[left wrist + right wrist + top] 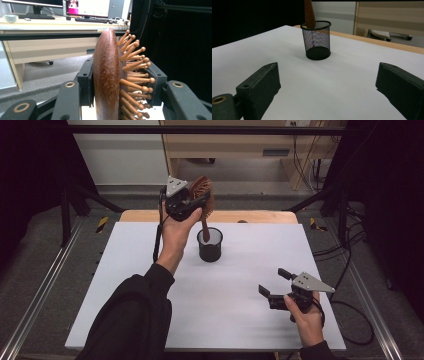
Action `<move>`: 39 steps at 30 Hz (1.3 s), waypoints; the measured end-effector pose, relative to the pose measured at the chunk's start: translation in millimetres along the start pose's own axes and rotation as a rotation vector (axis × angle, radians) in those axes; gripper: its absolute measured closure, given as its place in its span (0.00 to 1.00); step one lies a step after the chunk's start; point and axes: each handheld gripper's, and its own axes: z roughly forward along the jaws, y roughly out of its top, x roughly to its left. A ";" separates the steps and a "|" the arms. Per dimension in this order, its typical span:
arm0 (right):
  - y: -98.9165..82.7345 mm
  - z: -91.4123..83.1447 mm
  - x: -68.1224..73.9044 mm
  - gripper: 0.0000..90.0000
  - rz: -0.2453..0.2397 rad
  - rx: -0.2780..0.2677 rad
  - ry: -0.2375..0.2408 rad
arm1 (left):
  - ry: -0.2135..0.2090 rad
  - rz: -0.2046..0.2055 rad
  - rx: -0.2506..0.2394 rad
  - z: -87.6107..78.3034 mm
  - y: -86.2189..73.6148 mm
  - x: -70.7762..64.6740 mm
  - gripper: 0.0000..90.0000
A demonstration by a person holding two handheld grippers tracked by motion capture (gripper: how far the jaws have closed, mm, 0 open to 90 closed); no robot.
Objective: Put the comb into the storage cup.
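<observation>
A brown wooden hairbrush (203, 195) with wooden pins is held upright above a black mesh cup (210, 245) on the white table top. Its handle (205, 231) points down into the cup's mouth. My left gripper (192, 200) is shut on the brush head, and the left gripper view has the head (107, 75) clamped between the two black pads. In the right gripper view the handle tip (309, 15) dips just inside the cup (317, 42). My right gripper (272, 282) rests low near the table's front right, open and holding nothing.
The white board (150, 295) covers a wooden table whose far edge (260, 216) shows behind the cup. Metal frame rails (40, 295) run along both sides. Beyond the table stands a desk with monitors (87, 8).
</observation>
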 end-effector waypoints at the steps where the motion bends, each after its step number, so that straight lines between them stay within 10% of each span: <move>1: 0.0 -0.1 0.1 0.06 0.000 0.000 -0.003 | -0.003 0.005 0.000 0.8 -1.3 0.3 0.57; 39: -1.6 2.4 1.2 0.05 -0.008 0.018 0.004 | -0.012 0.093 0.015 16.3 -36.1 4.4 0.57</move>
